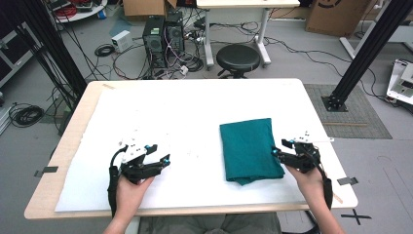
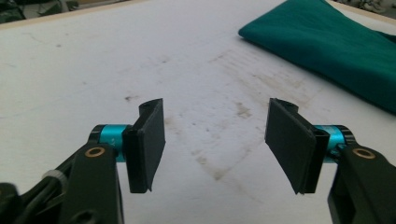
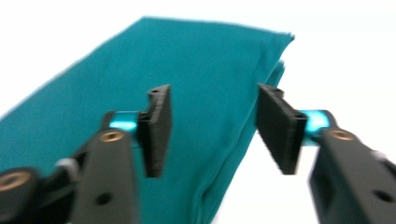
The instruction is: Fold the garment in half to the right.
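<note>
The green cloth point(image 1: 250, 150) lies folded near the right front corner of the table point(image 1: 195, 97), so the folding looks finished. The right gripper point(image 1: 278, 152) hangs released just beside its right edge, and the left gripper point(image 1: 163, 155) is spread wide and empty near the left front corner.

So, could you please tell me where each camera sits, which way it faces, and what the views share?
High view: above the person's side, facing forward and down on the white table; forearms, left tongs and right tongs show.
Left gripper view: rides the left tongs, looking low across the table; open black jaws.
Right gripper view: rides the right tongs, facing the folded green cloth; open jaws.
Shared: every view shows the cloth.
</note>
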`<action>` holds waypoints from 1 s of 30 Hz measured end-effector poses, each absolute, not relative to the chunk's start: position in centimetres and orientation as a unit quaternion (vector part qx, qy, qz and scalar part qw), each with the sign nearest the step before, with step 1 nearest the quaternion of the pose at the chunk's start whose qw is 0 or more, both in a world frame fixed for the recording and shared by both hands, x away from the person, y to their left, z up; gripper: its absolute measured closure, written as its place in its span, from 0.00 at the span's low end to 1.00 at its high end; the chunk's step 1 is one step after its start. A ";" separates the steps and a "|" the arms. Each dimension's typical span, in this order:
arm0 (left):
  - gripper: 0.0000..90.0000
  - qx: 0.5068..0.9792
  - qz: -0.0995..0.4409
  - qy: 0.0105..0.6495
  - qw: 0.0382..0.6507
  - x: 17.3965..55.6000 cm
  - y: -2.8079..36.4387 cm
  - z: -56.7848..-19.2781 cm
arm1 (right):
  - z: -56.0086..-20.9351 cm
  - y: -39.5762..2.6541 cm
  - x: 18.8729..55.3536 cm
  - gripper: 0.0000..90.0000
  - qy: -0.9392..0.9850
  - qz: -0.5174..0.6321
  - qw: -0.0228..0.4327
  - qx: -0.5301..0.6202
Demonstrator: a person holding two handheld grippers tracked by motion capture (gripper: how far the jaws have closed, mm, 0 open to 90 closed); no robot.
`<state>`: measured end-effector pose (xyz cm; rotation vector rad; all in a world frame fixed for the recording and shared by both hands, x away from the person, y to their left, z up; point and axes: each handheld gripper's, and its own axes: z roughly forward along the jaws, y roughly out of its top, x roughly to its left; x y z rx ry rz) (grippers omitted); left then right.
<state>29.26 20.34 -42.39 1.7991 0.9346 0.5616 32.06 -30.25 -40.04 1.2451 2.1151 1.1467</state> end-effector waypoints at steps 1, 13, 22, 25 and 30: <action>0.39 0.741 0.240 0.385 0.496 29.2 20.9 -42.3 | -39.9 -30.4 32.3 0.45 0.757 0.423 0.217 0.448; 0.35 0.728 0.302 0.370 0.492 27.6 25.6 -41.9 | -40.7 -32.1 32.6 0.33 0.733 0.457 0.244 0.441; 0.34 0.732 0.299 0.377 0.483 27.7 26.4 -42.5 | -41.0 -32.9 32.8 0.30 0.730 0.453 0.246 0.448; 0.34 0.730 0.303 0.379 0.482 27.7 26.4 -42.6 | -41.2 -33.0 32.8 0.30 0.731 0.449 0.245 0.452; 0.34 0.729 0.300 0.383 0.481 28.0 26.3 -42.7 | -41.3 -33.1 32.7 0.30 0.732 0.446 0.249 0.451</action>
